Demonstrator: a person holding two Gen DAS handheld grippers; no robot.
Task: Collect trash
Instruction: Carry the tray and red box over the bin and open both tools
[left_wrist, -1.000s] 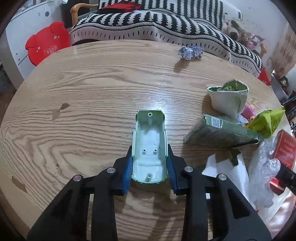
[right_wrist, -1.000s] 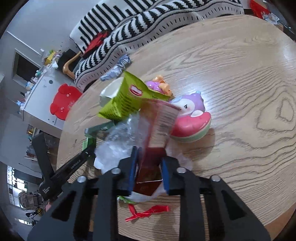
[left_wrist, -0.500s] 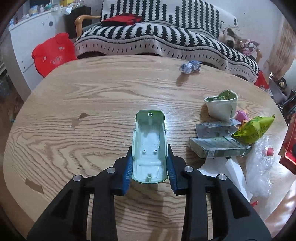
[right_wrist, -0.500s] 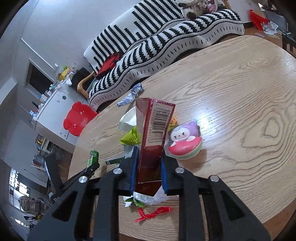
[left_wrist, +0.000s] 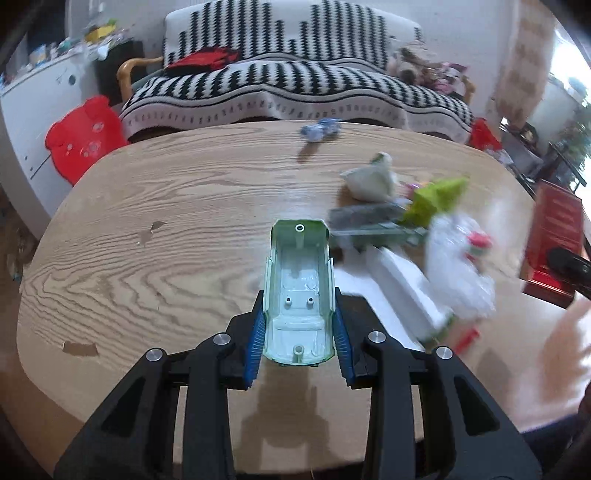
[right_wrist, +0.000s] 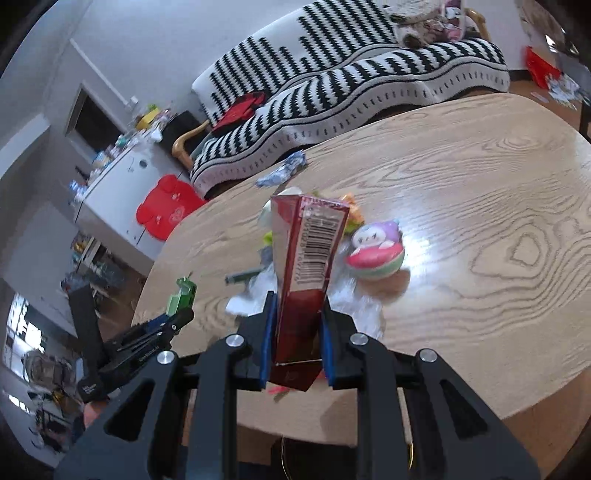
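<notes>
Above the wooden table (left_wrist: 184, 206), 2 downward-tilted grippers, left gripper (left_wrist: 298, 334) jaws clamping a green plastic shell (left_wrist: 298, 288), right gripper (right_wrist: 295, 332) jaws a red carton (right_wrist: 306, 258).

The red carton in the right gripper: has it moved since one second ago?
Yes. The red carton, shut in the right gripper, rose off the trash pile; the table now lies farther below it.

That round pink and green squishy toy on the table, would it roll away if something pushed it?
Probably a little. The squishy toy has a domed top but seems to sit on a flatter base, so it would likely slide or rock rather than roll far. The wooden table looks glossy, so sliding seems easy. It looks soft, so tongs would likely dent it, not crack it.
</notes>
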